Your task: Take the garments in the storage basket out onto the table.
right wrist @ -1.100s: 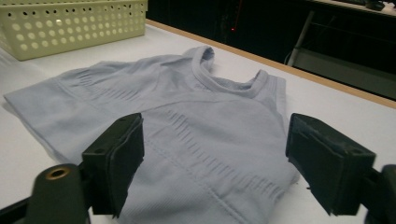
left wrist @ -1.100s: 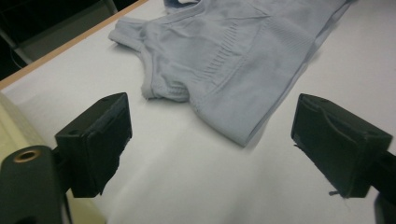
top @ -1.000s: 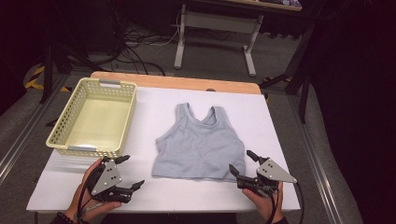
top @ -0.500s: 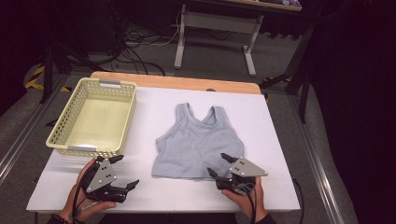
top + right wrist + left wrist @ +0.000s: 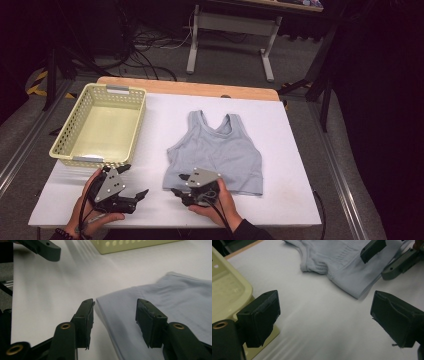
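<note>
A pale blue-grey sleeveless top [image 5: 220, 150] lies flat on the white table cover, straps away from me. My right gripper [image 5: 178, 183] sits at its near left hem corner. In the right gripper view that corner [image 5: 117, 302] lies between the jaws of the right gripper [image 5: 115, 307]. The left jaw stands over bare cover and the right one over cloth, neither pressing. These jaws have just been closing. My left gripper [image 5: 135, 180] rests near the front edge with its jaws wide apart and nothing between them [image 5: 327, 312]. It faces the top [image 5: 342, 262] and the right gripper [image 5: 387, 257].
An empty yellow perforated basket [image 5: 137, 127] stands on the table's left half, just beyond the left hand; its corner [image 5: 227, 290] sits beside the left jaw. White cover [image 5: 295, 150] stretches right of the top. Cables and a metal stand are on the floor behind.
The right hand has slid left along the front edge, from the top's near right corner to its near left corner, and its jaws are narrower. The left hand has barely shifted.
</note>
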Demonstrator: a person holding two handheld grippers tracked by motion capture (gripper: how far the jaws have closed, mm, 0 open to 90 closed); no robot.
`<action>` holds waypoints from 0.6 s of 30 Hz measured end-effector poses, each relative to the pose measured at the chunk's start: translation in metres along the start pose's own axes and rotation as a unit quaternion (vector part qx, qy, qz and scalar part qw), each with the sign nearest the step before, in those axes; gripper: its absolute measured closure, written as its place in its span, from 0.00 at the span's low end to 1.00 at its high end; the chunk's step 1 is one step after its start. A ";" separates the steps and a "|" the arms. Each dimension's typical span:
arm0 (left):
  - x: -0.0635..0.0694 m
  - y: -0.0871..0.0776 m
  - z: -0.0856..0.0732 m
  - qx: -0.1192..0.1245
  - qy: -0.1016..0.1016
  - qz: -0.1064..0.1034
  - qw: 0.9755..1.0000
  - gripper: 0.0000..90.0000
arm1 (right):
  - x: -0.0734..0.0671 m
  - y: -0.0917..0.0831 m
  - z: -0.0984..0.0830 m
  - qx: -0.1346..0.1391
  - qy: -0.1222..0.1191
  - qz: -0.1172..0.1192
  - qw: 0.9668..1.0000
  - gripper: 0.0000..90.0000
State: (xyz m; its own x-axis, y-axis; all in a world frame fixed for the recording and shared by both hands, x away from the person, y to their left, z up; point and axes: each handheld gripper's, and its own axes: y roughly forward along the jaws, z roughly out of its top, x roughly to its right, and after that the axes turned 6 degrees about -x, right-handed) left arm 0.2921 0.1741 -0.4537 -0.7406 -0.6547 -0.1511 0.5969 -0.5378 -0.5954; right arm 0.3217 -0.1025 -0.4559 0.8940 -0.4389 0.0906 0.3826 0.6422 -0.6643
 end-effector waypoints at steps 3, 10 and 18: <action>-0.001 0.002 -0.001 -0.005 -0.002 0.001 1.000 0.12 | -0.002 0.018 0.007 -0.019 0.002 0.005 1.000 0.49; 0.002 0.006 0.002 -0.008 -0.013 0.001 1.000 0.13 | 0.000 0.031 0.015 -0.062 0.003 -0.009 0.998 0.66; 0.013 0.019 0.020 -0.005 -0.032 0.000 0.999 0.16 | 0.001 0.019 0.007 -0.052 -0.009 -0.015 0.998 0.94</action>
State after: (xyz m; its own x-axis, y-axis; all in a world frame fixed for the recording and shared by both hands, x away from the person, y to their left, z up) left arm 0.3004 0.1450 -0.4509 -0.7192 -0.6873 -0.1016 0.5941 -0.5325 -0.6030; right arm 0.3317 -0.0862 -0.4638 0.8868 -0.4449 0.1253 0.3843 0.5591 -0.7347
